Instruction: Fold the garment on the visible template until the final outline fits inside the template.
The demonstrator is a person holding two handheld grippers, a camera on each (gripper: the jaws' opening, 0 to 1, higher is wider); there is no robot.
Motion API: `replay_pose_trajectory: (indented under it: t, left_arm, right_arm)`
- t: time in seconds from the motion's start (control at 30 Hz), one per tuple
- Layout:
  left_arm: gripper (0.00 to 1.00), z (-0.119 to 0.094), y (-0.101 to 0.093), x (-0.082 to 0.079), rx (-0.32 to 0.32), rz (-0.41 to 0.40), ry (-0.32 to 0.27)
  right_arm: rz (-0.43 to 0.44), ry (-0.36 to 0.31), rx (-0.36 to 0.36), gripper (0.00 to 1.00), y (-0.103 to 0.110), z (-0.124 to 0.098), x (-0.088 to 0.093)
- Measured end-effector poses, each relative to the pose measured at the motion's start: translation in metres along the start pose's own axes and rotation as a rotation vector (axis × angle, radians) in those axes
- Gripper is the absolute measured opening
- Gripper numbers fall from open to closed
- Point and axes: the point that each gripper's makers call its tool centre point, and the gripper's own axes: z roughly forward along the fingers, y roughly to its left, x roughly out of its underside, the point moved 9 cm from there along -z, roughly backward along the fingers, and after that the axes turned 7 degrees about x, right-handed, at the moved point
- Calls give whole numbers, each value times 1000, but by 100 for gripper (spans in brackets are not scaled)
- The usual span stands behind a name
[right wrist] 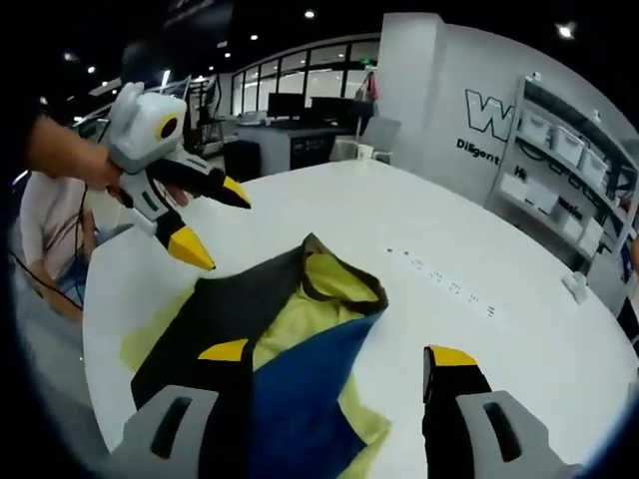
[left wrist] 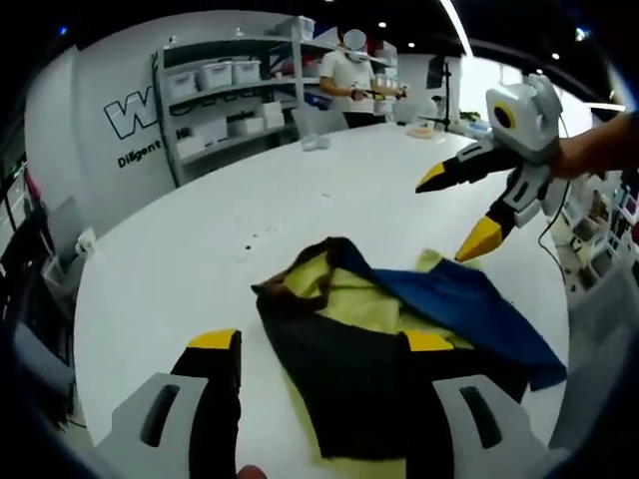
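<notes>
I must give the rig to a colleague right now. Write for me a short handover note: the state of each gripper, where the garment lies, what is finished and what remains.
Left gripper: open, holding nothing, raised over the near edge of the garment.
Right gripper: open, holding nothing, raised over the garment's blue part; it is clear of the cloth.
Garment: lies crumpled on the white table, black, yellow-green and blue layers partly overlapping, one black flap turned back over the yellow-green inside.
Template: I cannot make out its outline.
Done: no clean fold is visible.
Left: flatten the garment, fold it neatly, check that the outline fits the template.
</notes>
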Motion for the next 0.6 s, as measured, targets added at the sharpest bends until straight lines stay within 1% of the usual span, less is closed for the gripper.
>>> replay_pose_trajectory:
  t: [0.27,0.4,0.6]
  left_arm:
    - [59,-10,-16,4,18,57,18]
    - [59,-13,-25,5,37,89,21]
    - [60,-19,-35,4,41,97,18]
  right_arm:
    - [10,13,-18,66,16,-16,12]
    - [29,6,-37,66,26,-25,17]
    - [36,11,-46,66,39,-35,26]
